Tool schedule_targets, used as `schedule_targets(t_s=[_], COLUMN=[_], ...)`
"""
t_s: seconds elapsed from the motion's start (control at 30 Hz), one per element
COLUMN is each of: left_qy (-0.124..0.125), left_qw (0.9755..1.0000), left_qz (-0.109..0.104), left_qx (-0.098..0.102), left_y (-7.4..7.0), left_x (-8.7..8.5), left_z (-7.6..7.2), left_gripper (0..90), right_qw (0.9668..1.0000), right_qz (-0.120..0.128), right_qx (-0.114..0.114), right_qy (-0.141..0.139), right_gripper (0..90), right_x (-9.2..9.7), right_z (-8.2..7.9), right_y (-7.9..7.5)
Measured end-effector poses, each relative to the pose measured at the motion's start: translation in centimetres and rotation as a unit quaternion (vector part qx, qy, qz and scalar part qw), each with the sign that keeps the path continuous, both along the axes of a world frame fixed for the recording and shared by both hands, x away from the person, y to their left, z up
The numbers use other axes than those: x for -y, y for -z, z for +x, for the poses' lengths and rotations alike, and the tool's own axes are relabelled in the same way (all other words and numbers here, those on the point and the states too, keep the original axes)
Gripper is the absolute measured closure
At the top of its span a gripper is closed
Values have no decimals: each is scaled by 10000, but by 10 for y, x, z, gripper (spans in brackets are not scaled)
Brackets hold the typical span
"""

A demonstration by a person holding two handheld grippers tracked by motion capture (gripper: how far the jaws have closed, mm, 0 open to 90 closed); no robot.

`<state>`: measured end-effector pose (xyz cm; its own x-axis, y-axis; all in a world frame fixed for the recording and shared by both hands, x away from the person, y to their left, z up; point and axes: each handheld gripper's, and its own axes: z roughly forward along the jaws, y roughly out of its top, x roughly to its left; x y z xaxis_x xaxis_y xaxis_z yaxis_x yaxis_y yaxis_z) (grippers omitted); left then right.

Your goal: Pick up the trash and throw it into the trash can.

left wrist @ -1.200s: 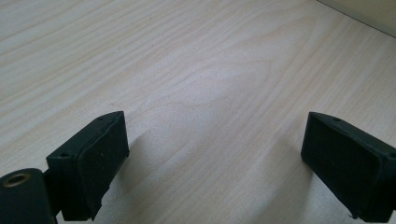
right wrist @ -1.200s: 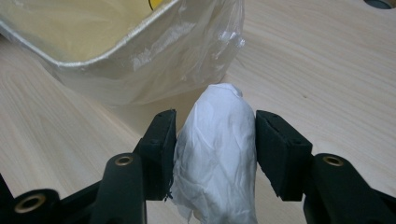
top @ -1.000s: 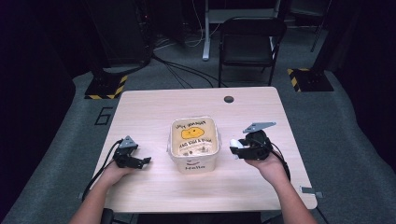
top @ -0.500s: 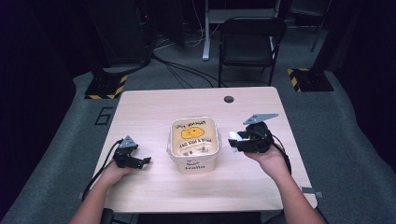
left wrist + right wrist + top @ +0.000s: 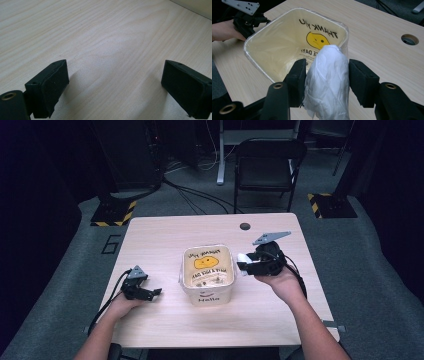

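Observation:
A small bin lined with a cream plastic bag that bears a yellow smiley stands mid-table. My right gripper hovers just right of the bin's rim, shut on a crumpled white wad of paper that bulges between its pads. The wad shows as a white spot at the jaw tips in the high view. My left gripper rests on the table left of the bin, its jaws wide open over bare wood with nothing between them.
A round cable hole sits near the table's far edge. A black chair stands beyond the table. Yellow-and-black striped bases lie on the floor at both far corners.
My right gripper has risen with the white wad and edged toward the bin's rim. The left gripper has stayed put.

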<state>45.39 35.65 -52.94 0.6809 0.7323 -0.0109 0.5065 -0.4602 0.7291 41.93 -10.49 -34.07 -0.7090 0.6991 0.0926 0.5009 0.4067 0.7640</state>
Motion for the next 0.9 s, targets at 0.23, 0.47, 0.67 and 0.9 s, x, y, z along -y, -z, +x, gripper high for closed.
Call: schedule_targets(t_s=[0.23,0.47,0.67,0.9], left_qy=[-2,-7,-7,-1], left_qw=[10000,10000,10000,10000], left_qz=[-1,-3,-4,-1], left_qx=[1,0,-1,0], left_y=[0,0,0,0], left_x=[0,0,0,0], left_z=[0,0,0,0], left_gripper=[73,73,73,73], right_qw=[9999,9997,9997,9996], right_qz=[-14,-3,42,20], right_qx=[65,127,97,124], right_qy=[-116,-200,-239,-256], right_gripper=[485,484,483,482], right_x=[-12,-26,-35,-43], right_z=[5,12,18,22], right_y=[-7,-9,-4,-1])
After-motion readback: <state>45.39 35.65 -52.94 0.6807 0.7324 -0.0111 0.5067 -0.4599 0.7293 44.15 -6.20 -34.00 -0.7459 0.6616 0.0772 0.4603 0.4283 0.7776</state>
